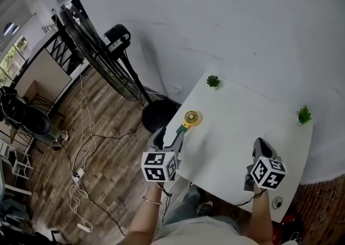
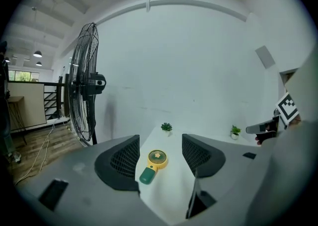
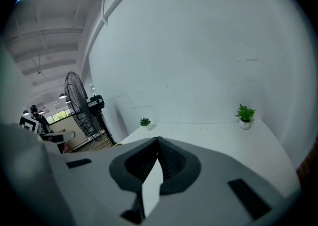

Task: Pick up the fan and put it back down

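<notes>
A small hand fan (image 1: 190, 119) with a yellow round head and a green handle lies flat on the white table (image 1: 237, 131), near its left edge. In the left gripper view the fan (image 2: 153, 164) lies ahead, framed between the two jaws. My left gripper (image 1: 175, 140) is open, just short of the fan's handle and apart from it. My right gripper (image 1: 260, 147) hovers over the table's near right part, shut, with nothing between its jaws. In its own view the right gripper (image 3: 158, 143) has its jaws pressed together.
Two small potted plants stand at the table's far side, one (image 1: 213, 81) left and one (image 1: 304, 114) right. A large black pedestal fan (image 1: 94, 50) stands on the wood floor left of the table, its round base (image 1: 157, 114) by the table's corner. Cables trail across the floor (image 1: 81, 152).
</notes>
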### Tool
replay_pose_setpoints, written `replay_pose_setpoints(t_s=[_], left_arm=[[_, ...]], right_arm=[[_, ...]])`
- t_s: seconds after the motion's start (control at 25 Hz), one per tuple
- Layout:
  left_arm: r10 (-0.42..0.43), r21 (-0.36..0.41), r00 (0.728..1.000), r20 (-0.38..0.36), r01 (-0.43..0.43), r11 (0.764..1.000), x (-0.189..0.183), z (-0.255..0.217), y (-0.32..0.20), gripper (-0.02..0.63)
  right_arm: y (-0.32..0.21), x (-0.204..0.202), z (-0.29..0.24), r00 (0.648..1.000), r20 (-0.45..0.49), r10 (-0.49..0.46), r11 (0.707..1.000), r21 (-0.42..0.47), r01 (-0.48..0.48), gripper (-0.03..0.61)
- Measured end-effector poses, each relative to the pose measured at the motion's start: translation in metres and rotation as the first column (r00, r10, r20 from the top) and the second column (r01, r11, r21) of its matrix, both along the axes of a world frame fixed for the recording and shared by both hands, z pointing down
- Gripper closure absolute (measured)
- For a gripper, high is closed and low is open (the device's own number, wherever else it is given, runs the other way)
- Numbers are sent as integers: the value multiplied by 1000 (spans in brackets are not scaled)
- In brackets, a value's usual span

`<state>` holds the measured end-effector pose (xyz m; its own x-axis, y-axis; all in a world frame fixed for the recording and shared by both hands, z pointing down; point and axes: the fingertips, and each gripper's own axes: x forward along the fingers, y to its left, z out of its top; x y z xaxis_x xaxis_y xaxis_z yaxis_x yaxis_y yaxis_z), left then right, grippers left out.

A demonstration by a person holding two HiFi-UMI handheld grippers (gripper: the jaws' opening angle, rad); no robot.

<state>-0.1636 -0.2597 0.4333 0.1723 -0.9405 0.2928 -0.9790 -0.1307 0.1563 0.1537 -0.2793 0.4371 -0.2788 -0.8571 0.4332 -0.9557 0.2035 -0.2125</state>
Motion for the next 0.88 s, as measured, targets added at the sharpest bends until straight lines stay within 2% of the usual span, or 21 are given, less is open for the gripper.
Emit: replay_pose_setpoints(t_s=[0.16, 0.36, 0.64, 0.88], left_arm=[[-10, -20, 1000, -23, 10, 1000, -16, 10, -6, 358], [20, -52, 999, -28, -21, 998, -24, 28, -21, 359], [92, -119, 996, -10, -92, 989, -20, 69, -45, 357], [171, -180, 985, 2, -168, 969, -13, 106, -61, 357]], right_arm=[[-11, -11, 7, 1000, -7, -6, 1000, -20, 6, 578], [-26, -22, 17, 1000, -24, -5, 999, -42, 4, 578], [-40, -27, 44, 998, -65, -3, 995, -104, -4, 578], [-41, -26, 80, 997, -75, 4, 983, -181, -18, 578]])
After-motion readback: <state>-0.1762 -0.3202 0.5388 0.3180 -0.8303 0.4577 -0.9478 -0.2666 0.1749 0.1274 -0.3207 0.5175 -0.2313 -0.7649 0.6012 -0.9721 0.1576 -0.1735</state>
